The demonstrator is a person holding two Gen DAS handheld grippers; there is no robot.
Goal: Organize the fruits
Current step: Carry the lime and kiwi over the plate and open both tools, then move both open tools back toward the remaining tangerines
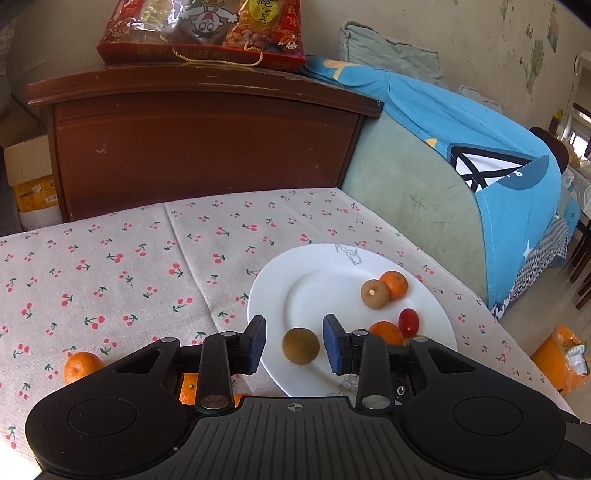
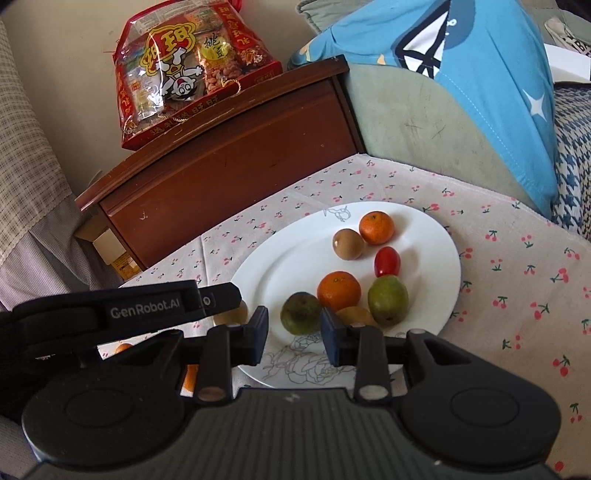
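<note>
A white plate [image 1: 280,280] lies on the cherry-print tablecloth. My left gripper [image 1: 294,343] is open, with a brown round fruit [image 1: 300,346] between its pads without touching either; I cannot tell if it rests on the plate. The plate also holds a second brown fruit [image 1: 374,293], two oranges [image 1: 395,284] [image 1: 386,331] and a cherry tomato [image 1: 408,322]. Two oranges [image 1: 81,365] [image 1: 188,391] lie on the cloth at lower left. My right gripper [image 2: 294,338] is open over the plate's [image 2: 280,258] near rim, around a dark green fruit [image 2: 301,312]. A green fruit [image 2: 388,300] lies nearby.
A dark wooden cabinet [image 1: 207,147] with a red snack bag [image 1: 207,29] on top stands behind the table. A sofa with a blue cloth [image 1: 480,147] is to the right. The left gripper's body [image 2: 110,317] crosses the right wrist view at left.
</note>
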